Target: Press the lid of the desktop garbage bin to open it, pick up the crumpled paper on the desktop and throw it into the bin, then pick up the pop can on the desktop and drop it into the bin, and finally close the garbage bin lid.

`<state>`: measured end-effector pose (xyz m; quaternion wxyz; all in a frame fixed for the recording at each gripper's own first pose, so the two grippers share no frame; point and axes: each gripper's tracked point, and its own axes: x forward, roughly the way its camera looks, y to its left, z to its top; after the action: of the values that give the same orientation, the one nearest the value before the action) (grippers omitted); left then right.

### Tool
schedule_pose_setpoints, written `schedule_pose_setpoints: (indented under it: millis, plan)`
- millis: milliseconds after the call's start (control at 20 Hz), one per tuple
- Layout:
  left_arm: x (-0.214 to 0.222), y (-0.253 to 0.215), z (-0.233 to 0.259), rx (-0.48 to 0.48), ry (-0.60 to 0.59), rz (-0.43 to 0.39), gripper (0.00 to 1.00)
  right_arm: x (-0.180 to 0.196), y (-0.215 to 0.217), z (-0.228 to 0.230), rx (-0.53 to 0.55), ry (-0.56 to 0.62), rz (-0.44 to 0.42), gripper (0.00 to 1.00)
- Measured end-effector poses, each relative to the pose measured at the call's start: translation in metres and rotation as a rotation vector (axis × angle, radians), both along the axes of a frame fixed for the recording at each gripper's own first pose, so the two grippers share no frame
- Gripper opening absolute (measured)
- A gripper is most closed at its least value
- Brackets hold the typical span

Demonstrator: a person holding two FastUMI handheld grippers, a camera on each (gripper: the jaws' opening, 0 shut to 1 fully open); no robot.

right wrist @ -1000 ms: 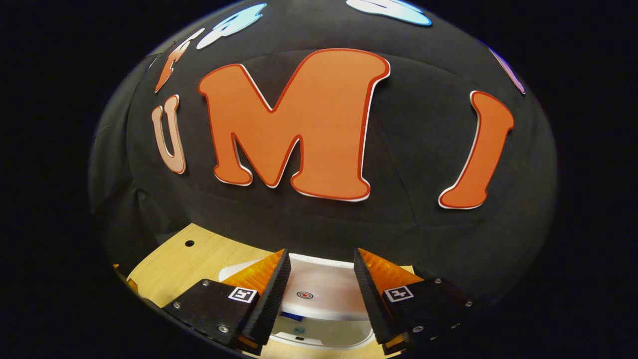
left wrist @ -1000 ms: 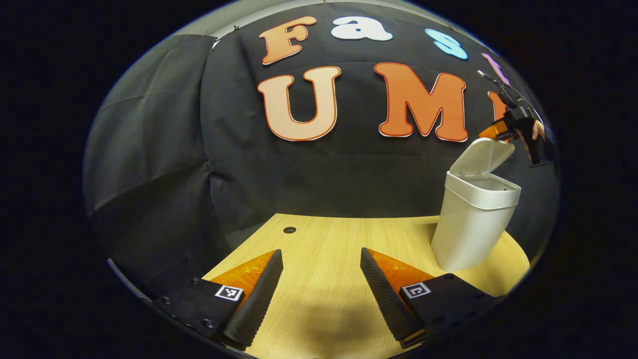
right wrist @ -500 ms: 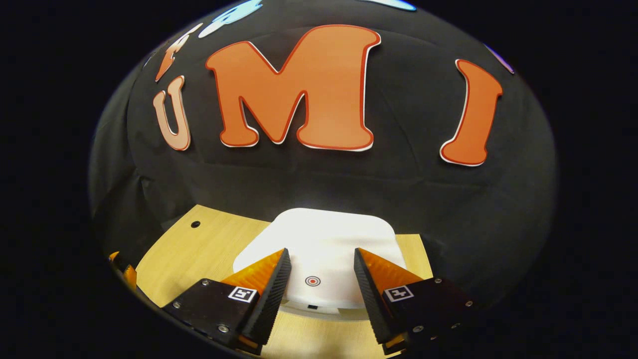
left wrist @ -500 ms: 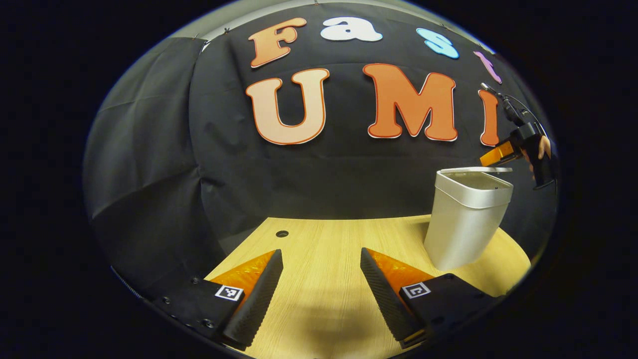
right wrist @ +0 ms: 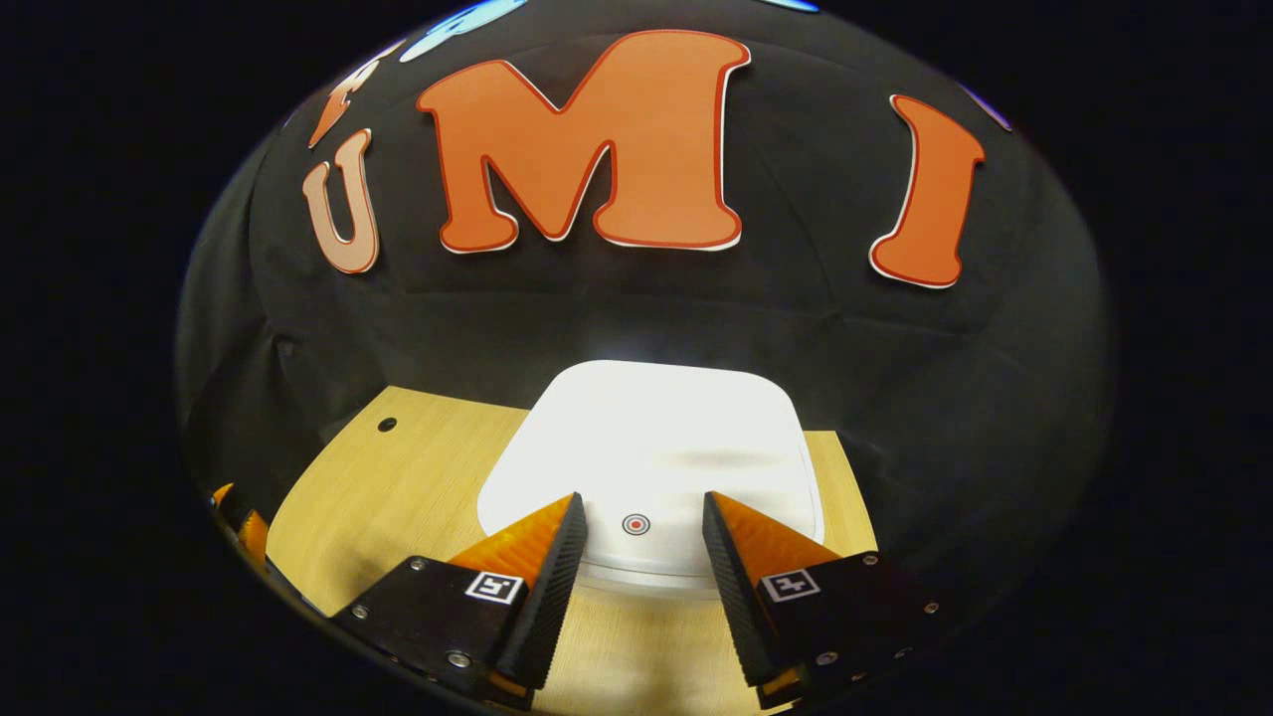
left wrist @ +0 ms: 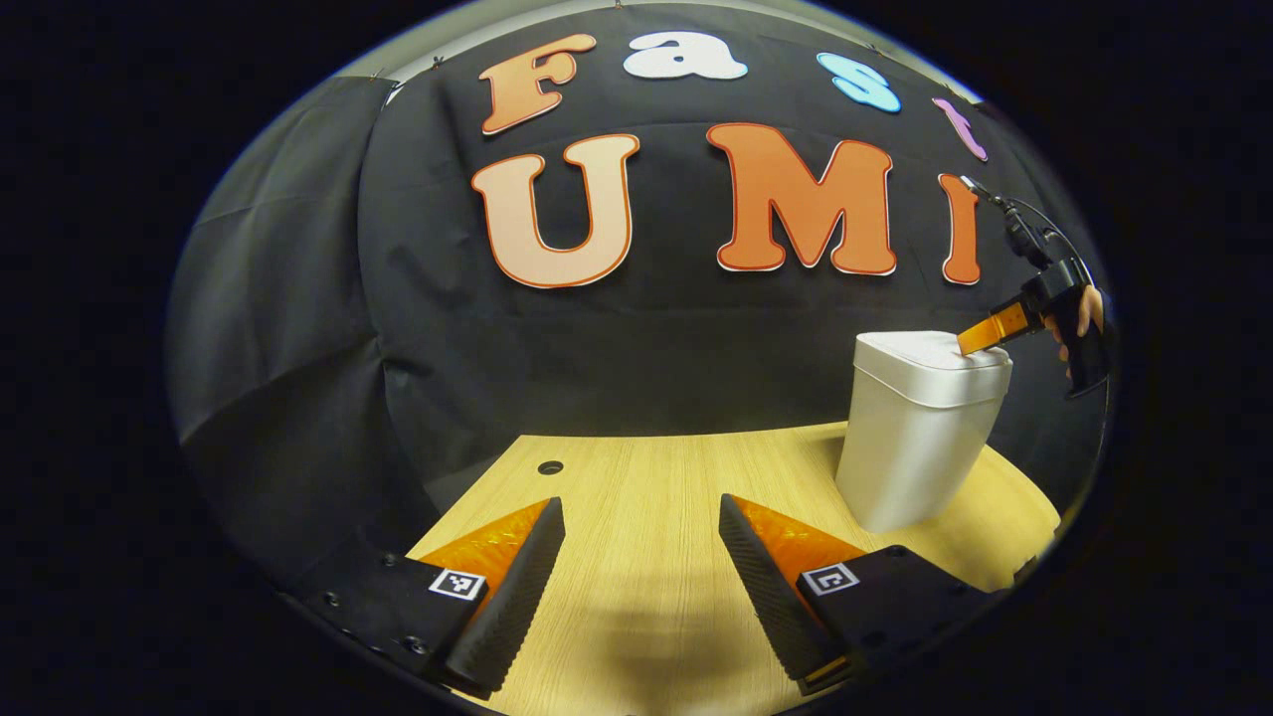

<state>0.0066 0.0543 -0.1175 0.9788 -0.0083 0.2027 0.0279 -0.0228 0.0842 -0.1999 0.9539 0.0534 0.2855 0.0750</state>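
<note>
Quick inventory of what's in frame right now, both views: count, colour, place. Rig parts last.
Garbage bin: one, white, standing on the right side of the table in the left gripper view.
Bin lid: one, white, lying flat and closed on the bin, with a small red ring mark near its front edge.
Table: one, light wood grain, with a small dark round hole near its far left corner.
Booth wall: one, black cloth, behind the table.
Person's hand: one, holding the right hand-held gripper, far right of the left gripper view.
Left hand-held gripper: one, fingers apart over bare table.
Right hand-held gripper: one, fingers apart at the lid's front edge, either side of the ring mark.
</note>
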Motion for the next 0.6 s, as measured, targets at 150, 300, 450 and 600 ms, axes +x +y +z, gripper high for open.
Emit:
schedule_pose_setpoints:
  millis: [150, 300, 450, 600]
  plan:
    - [0.001, -0.001, 0.000, -0.005, 0.001, -0.010, 1.00, -0.003, 0.000, -0.001, 0.002, 0.000, -0.027, 0.72]
    - [0.002, -0.003, 0.002, -0.006, -0.003, -0.029, 0.99, -0.004, 0.004, -0.004, 0.011, -0.008, -0.047, 0.63]
    - [0.013, -0.004, 0.006, -0.007, -0.015, -0.050, 0.99, -0.007, 0.007, -0.006, 0.005, 0.006, -0.066, 0.55]
    - [0.023, -0.005, 0.016, -0.016, -0.040, -0.067, 0.99, -0.008, 0.008, -0.003, -0.011, -0.015, -0.074, 0.48]
